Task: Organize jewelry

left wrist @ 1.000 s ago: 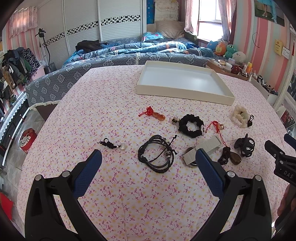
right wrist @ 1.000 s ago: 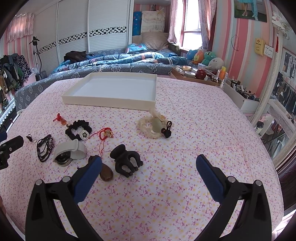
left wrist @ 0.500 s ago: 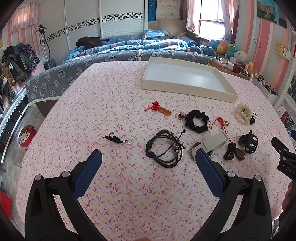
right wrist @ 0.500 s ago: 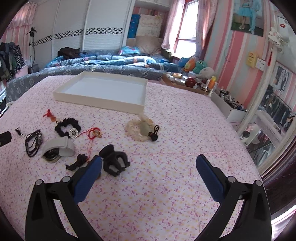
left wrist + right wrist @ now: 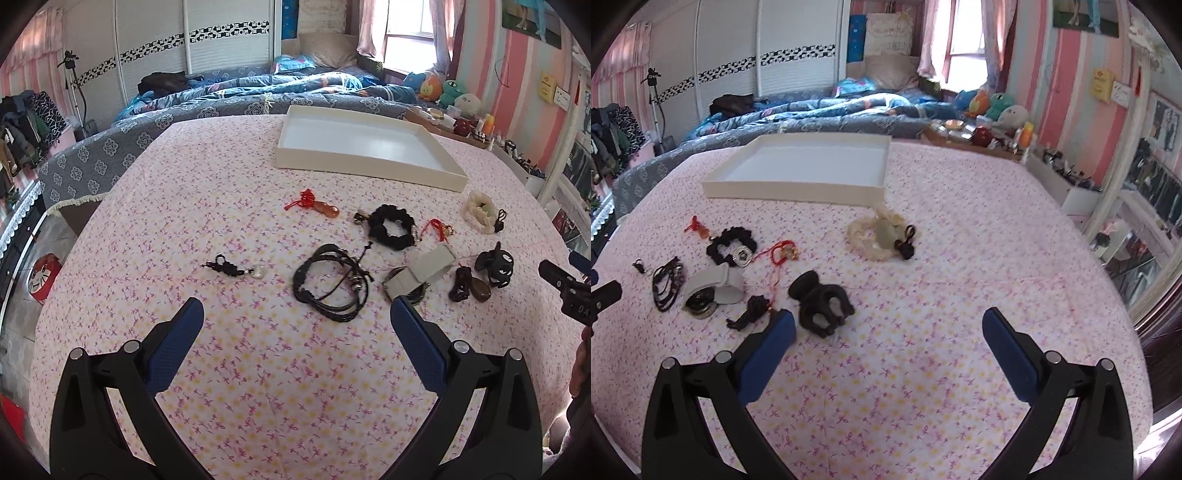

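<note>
On the pink floral counter (image 5: 229, 206), jewelry is laid in a loose row: black cord bracelet (image 5: 330, 284), black scrunchie (image 5: 392, 227), black claw clip (image 5: 822, 304). A white tray (image 5: 369, 153) is set at the far side. Left tongs (image 5: 295, 328) and right tongs (image 5: 888, 330) are held wide, empty.

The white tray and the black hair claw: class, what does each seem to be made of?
White tray: probably painted wood or stiff board, with a matte finish, thick square walls and no shine. Black hair claw: likely matte plastic, with rigid, smoothly moulded curved teeth.
</note>
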`<state>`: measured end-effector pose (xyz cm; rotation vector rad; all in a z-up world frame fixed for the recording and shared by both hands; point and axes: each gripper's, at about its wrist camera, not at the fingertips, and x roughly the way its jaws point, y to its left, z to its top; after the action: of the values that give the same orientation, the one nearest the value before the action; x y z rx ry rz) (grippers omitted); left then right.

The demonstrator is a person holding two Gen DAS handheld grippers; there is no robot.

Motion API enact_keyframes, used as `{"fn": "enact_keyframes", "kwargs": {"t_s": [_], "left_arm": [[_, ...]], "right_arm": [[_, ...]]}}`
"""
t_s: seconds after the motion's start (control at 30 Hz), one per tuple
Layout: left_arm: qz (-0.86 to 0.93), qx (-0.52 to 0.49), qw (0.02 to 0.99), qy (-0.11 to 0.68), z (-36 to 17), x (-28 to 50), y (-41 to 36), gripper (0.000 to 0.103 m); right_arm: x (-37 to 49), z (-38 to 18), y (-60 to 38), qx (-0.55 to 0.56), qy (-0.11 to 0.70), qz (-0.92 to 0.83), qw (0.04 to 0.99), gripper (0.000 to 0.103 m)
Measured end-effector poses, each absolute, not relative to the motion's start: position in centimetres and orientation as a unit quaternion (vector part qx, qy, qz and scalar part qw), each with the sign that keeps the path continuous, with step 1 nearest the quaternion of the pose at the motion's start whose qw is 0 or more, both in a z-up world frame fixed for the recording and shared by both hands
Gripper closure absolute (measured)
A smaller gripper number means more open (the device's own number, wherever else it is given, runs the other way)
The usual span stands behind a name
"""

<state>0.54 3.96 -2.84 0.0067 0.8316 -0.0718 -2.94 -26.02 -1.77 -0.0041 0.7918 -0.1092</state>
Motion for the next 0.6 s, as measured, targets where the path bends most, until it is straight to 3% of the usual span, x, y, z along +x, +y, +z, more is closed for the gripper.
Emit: {"fn": "enact_keyframes", "kwargs": {"t_s": [0.6], "left_arm": [[-0.036,-0.019,0.905,0.424,-3.9,1.7,6.4,0.003]], "right_arm": [[-2.5,-2.5,-23.9,-0.027,0.403,-0.028,0.915,0.001]]}}
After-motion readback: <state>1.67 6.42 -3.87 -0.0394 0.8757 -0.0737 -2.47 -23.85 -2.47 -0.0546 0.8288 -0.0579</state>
